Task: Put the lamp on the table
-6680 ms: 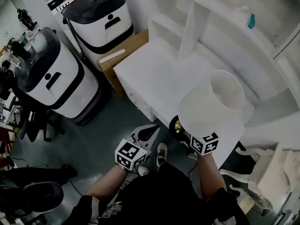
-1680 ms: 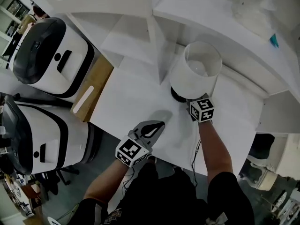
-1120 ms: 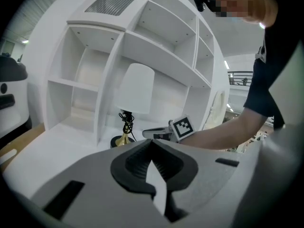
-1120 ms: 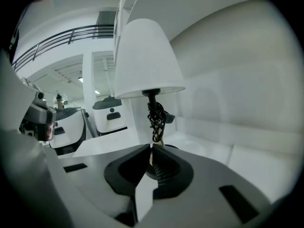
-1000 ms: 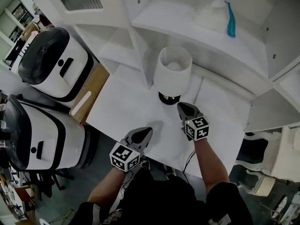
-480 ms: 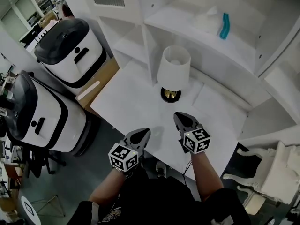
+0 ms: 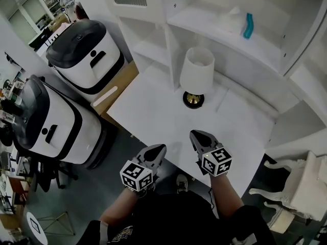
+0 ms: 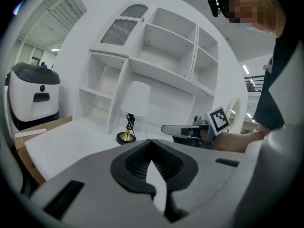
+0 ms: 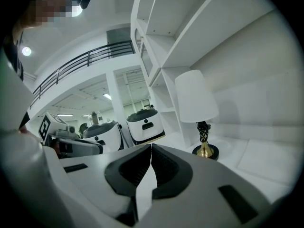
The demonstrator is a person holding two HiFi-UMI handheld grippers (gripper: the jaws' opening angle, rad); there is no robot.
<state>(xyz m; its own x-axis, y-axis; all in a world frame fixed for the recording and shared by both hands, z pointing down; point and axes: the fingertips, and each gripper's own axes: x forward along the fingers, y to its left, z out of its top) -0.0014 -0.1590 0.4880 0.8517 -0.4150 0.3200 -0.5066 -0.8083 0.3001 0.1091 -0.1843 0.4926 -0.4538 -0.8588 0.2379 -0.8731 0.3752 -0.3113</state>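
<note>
The lamp (image 7: 198,71), with a white shade and a brass base (image 7: 193,100), stands upright on the white table (image 7: 148,111) near the shelf unit's upright. It also shows in the left gripper view as lamp (image 8: 134,99) and in the right gripper view as lamp (image 9: 194,98). My right gripper (image 7: 196,135) hangs over the table's near part, well short of the lamp. It is shut and empty, its jaws having just closed the last bit. My left gripper (image 7: 160,148) is at the table's front edge, also shut with nothing in it.
Two white machines with black lids (image 7: 88,49) (image 7: 46,121) stand left of the table, a cardboard box (image 7: 116,90) between them and it. White shelves rise behind the lamp, with a teal thing (image 7: 248,25) on one. A white chair (image 7: 301,188) is at right.
The right gripper let go of the lamp's base and drew back toward the table's near edge. The left gripper drew back too. The lamp stays standing by itself.
</note>
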